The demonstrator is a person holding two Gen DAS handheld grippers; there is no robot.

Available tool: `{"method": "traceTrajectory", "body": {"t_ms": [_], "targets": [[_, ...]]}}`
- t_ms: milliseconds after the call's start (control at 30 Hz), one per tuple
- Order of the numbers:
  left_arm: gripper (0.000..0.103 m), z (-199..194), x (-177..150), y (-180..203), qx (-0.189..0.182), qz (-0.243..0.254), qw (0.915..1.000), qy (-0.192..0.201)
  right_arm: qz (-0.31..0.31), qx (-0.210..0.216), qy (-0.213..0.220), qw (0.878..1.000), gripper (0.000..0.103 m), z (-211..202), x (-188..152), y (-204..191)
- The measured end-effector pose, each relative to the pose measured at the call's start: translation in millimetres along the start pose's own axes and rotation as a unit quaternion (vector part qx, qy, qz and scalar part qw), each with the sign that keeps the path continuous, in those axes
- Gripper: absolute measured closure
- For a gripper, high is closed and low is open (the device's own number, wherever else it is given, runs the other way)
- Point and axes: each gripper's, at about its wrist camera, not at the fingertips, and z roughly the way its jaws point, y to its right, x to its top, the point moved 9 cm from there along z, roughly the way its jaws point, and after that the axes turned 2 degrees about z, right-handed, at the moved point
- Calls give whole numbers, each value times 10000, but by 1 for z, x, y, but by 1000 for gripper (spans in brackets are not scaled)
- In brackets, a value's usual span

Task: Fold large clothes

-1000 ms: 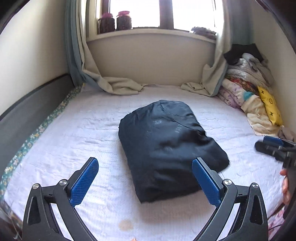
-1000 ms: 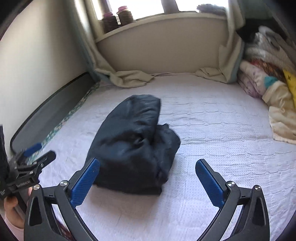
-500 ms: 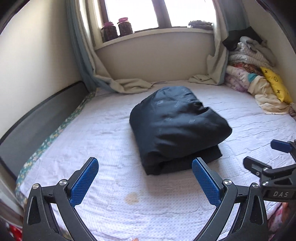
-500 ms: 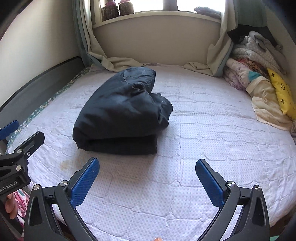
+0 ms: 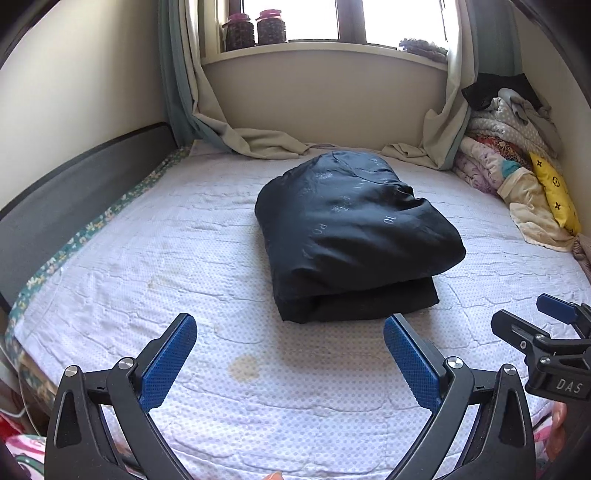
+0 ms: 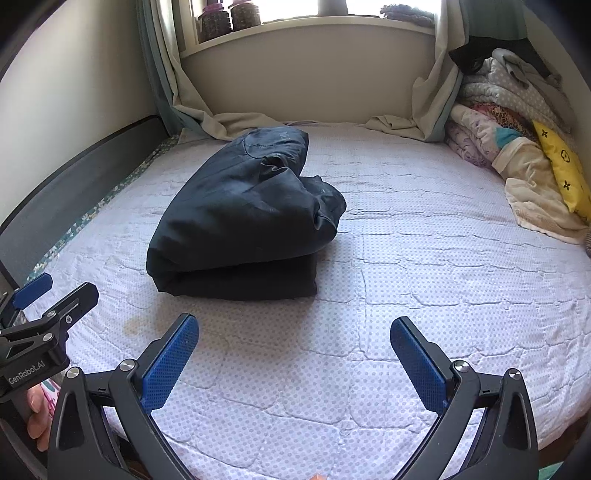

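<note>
Nearest the left wrist camera, the left gripper (image 5: 290, 363) hangs over the front part of the bed with its blue-padded fingers (image 5: 168, 363) spread wide and nothing between them. The right gripper (image 6: 294, 363) is in the same posture in its own view, fingers far apart and empty above the quilted cover. Each gripper also appears at the edge of the other's view, low and beside it, with a bit of the hand (image 6: 37, 417) that holds the left one showing beneath. Just beyond the left gripper a small yellowish stain (image 5: 243, 367) marks the pale dotted mattress cover (image 5: 147, 258). Further in, near the middle of the bed, lies the dark navy garment (image 5: 354, 236), folded into a thick, puffy bundle with a flatter layer under a rounded upper one; faint lettering shows on its top. It rests clear of both grippers, touching neither. A dark bed rail (image 5: 55, 206) with a floral strip runs along the left side. Against the right wall sits a pile of bedding (image 5: 506, 155) with a yellow pillow (image 5: 554, 192) leaning on it. At the far end, curtain hems (image 5: 258, 142) drape onto the mattress, and above them two dark jars (image 5: 255, 29) stand on the windowsill.
</note>
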Motion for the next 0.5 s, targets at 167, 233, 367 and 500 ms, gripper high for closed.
{"method": "traceTrajectory", "body": {"t_ms": [167, 233, 367, 500], "targets": [[1, 1, -1, 2, 10, 49, 10000, -14, -44, 0, -14, 10000, 0, 0, -3, -2], [1, 2, -2, 3, -22, 44, 10000, -35, -22, -14, -31, 10000, 0, 1, -3, -1], [1, 3, -2, 5, -62, 48, 10000, -56, 39, -38, -39, 10000, 0, 0, -4, 3], [1, 4, -3, 9, -68, 78, 9999, -77, 76, -42, -47, 10000, 0, 0, -4, 5]]}}
